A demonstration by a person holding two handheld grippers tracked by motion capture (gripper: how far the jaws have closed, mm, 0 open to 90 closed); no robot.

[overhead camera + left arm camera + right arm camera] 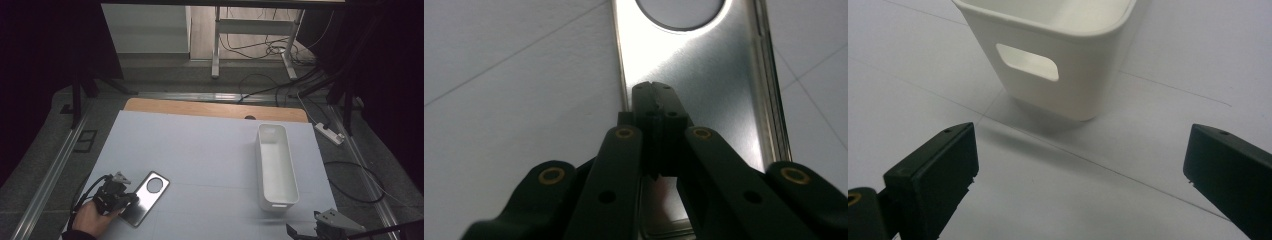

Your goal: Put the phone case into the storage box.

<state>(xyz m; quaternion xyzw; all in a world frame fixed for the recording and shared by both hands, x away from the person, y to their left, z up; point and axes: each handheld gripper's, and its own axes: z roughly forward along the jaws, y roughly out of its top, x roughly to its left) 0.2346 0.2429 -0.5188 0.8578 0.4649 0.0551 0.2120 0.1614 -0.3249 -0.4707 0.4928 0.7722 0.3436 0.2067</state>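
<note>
The desk [200, 150], covered by a pale sheet with a strip of wood along its far edge, carries 2 things. The larger is a long white bin [276, 165] at the right, lying lengthwise away from the person, empty, with a rounded handle slot [1026, 62] cut in its near end wall. The smaller is a flat metal plate [146, 196] at the near left, lying at a slant on the sheet: a brushed, shiny rectangle with rounded corners, 1 large round hole [155, 184] near its far end through which the pale sheet shows, and a raised rim along its long edges. The person's left hand [92, 218] comes in from the bottom left corner, low over the desk, and bears the left gripper [125, 200], which points along the plate's length toward the hole. In the left gripper view its 2 jaws are closed tip to tip over the plate's near half, slightly left of its centre line; whether they pinch the plate or just rest above it I cannot tell. The right gripper [300, 234] sits at the bottom right, just short of the bin's near end, and in its own view its jaws stand wide apart with bare desk between them, facing the handle slot.
</note>
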